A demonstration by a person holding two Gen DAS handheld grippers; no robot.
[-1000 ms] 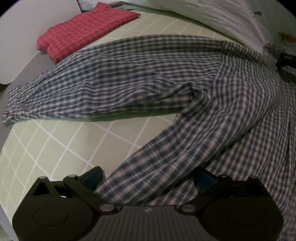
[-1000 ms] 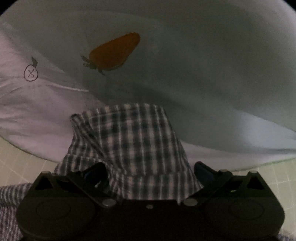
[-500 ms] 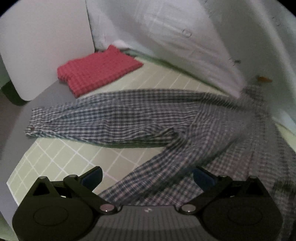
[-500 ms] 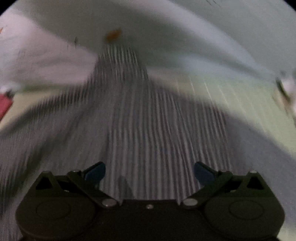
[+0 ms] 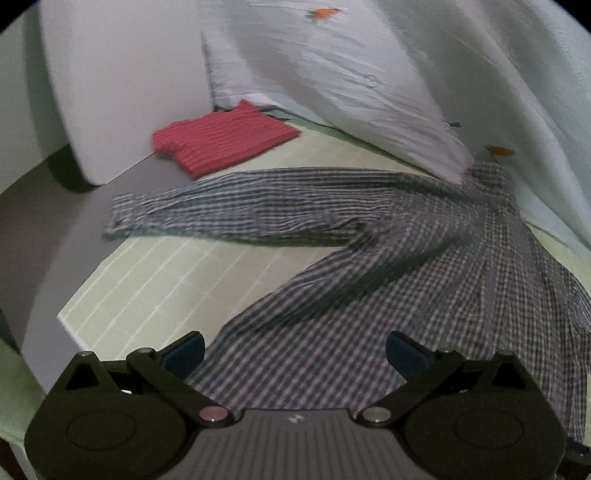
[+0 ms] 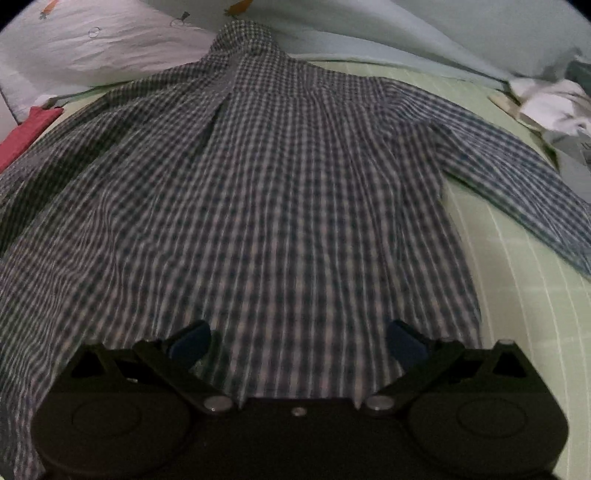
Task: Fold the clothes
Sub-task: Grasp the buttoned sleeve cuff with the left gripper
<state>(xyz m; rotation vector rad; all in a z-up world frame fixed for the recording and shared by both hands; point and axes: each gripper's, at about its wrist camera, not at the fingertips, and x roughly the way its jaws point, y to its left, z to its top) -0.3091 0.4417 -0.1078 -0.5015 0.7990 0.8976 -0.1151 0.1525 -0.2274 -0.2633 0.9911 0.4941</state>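
Note:
A dark blue and white checked shirt [image 6: 280,192] lies spread flat on a pale green grid mat [image 5: 147,291]. Its collar [image 6: 247,33] points away from me, against the bedding. One sleeve [image 5: 229,210] stretches out to the left and the other sleeve [image 6: 517,173] runs off to the right. My left gripper [image 5: 295,352] hovers open over the shirt's near left part, blue pads [image 5: 184,350] wide apart. My right gripper [image 6: 299,341] is open too, above the near hem at the middle of the body. Neither grips the cloth.
A folded red checked garment [image 5: 221,144] sits at the back left beside a white panel [image 5: 122,81]. A white pillow with carrot prints [image 5: 332,81] and pale blue bedding [image 6: 406,33] border the far side. Crumpled white cloth [image 6: 550,103] lies at the far right.
Both grippers have drawn back from the collar end toward the hem. The right gripper, which had the collar between its fingers, now looks over the whole spread shirt.

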